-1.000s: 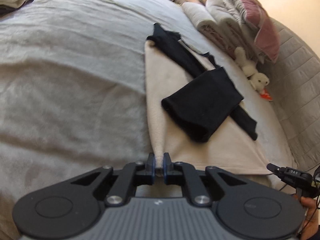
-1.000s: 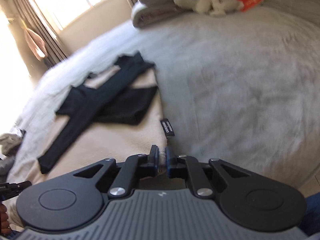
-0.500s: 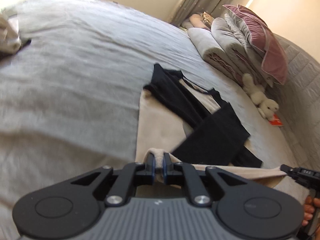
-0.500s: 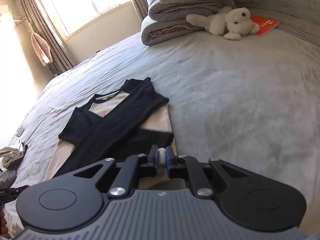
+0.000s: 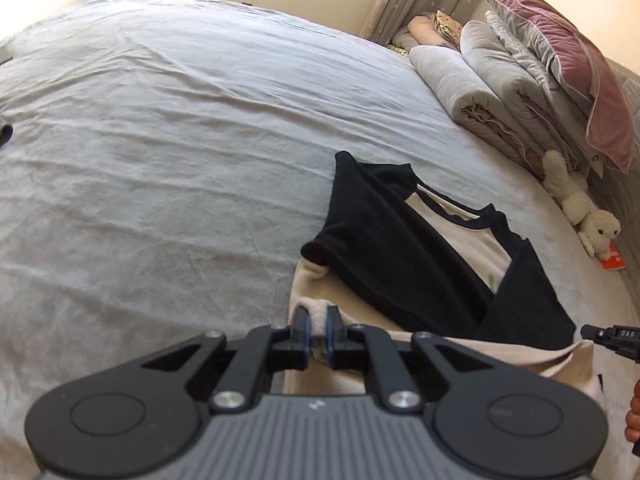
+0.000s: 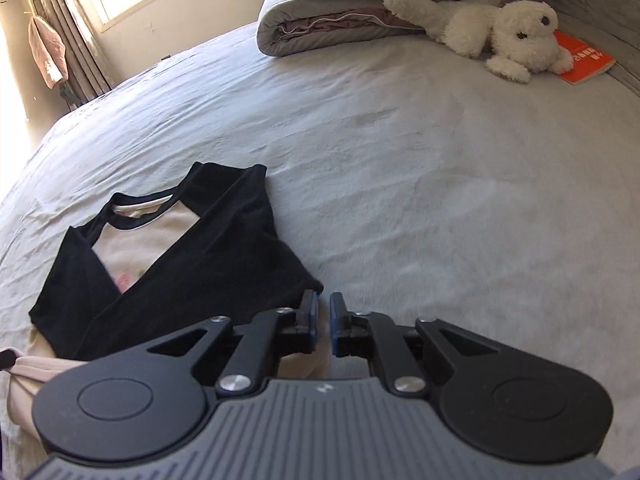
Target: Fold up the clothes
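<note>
A cream shirt with black sleeves (image 5: 404, 248) lies on the grey bed, its sleeves folded across the chest; it also shows in the right wrist view (image 6: 168, 248). My left gripper (image 5: 315, 332) is shut on the cream hem, which is folded up over the lower body of the shirt. My right gripper (image 6: 323, 320) sits at the shirt's right edge with its jaws slightly apart and no cloth visible between the fingertips. The hem fold (image 6: 28, 364) stretches between the two grippers.
The grey bed cover (image 5: 160, 140) spreads wide to the left. Rolled duvets and a pink pillow (image 5: 520, 80) are stacked at the head. A white plush dog (image 6: 500, 28) and an orange book (image 6: 584, 60) lie near the headboard.
Both grippers have lifted the hem and carried it forward over the shirt toward the collar. The cloth seen between the right fingertips half a second ago no longer shows there.
</note>
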The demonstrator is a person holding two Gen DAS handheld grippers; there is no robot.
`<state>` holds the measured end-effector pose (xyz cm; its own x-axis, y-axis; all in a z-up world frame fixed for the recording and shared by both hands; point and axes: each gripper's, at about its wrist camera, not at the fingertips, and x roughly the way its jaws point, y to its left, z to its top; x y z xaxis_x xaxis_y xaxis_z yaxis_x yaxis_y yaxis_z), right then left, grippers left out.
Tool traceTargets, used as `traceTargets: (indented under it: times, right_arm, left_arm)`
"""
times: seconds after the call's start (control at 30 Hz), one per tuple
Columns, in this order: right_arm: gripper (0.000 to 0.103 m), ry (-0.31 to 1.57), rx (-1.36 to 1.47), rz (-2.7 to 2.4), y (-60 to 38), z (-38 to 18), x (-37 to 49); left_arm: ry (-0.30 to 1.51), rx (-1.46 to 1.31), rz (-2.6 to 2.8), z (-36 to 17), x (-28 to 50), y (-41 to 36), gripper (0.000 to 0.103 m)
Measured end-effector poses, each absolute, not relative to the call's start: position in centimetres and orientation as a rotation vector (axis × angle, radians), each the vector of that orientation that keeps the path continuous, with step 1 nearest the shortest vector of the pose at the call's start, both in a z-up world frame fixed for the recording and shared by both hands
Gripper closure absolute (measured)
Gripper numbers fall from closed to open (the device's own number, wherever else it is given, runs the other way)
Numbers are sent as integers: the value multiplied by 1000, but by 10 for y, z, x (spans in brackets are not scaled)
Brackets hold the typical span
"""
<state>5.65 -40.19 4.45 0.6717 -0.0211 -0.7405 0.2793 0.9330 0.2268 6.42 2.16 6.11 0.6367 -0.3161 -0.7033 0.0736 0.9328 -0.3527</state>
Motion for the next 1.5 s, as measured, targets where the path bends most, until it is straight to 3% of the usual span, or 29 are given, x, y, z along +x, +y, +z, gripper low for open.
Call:
traceTargets:
  times: [0.17, 0.2, 0.27, 0.4, 0.5, 0.63, 0.77, 0.93, 1.1, 1.23, 1.27, 1.37, 1.5]
  right_arm:
    - [101, 804, 327, -205, -407, 43, 65]
    - [98, 797, 329, -190, -409, 45, 65]
    - [91, 783, 348, -127, -413, 52, 62]
    - [73, 790, 276, -43, -412, 60, 55]
    - [73, 833, 250, 1, -411, 53, 53]
    - [66, 846, 250, 63, -408, 51, 49]
    - [62, 855, 239, 103, -404, 51, 47]
    - [59, 860, 250, 118, -405, 50, 45]
    - [59, 893, 224, 142, -399, 41, 47]
    - [60, 897, 188, 140, -391, 39, 50]
    - [63, 900, 176, 135, -389, 38, 51]
    - [81, 890, 135, 111, -383, 40, 52]
    - [89, 868, 131, 87, -384, 44, 51]
  left_arm:
    - [876, -347, -224, 54, 79, 27, 91]
    - [881, -355, -223, 52, 82, 28, 90]
    - [884, -364, -219, 51, 87, 31, 74]
    - [853, -325, -188, 57, 82, 43, 68]
    - [835, -319, -219, 60, 76, 48, 65]
    - [814, -317, -341, 64, 68, 45, 49]
    - [797, -237, -397, 59, 65, 32, 47]
    - [806, -206, -403, 48, 71, 26, 47]
    - [791, -143, -392, 44, 71, 16, 54]
    - [771, -91, -380, 44, 70, 8, 85]
    - [766, -78, -376, 44, 69, 6, 93]
    - [751, -42, -366, 45, 68, 1, 95]
    - [734, -16, -345, 49, 65, -3, 95]
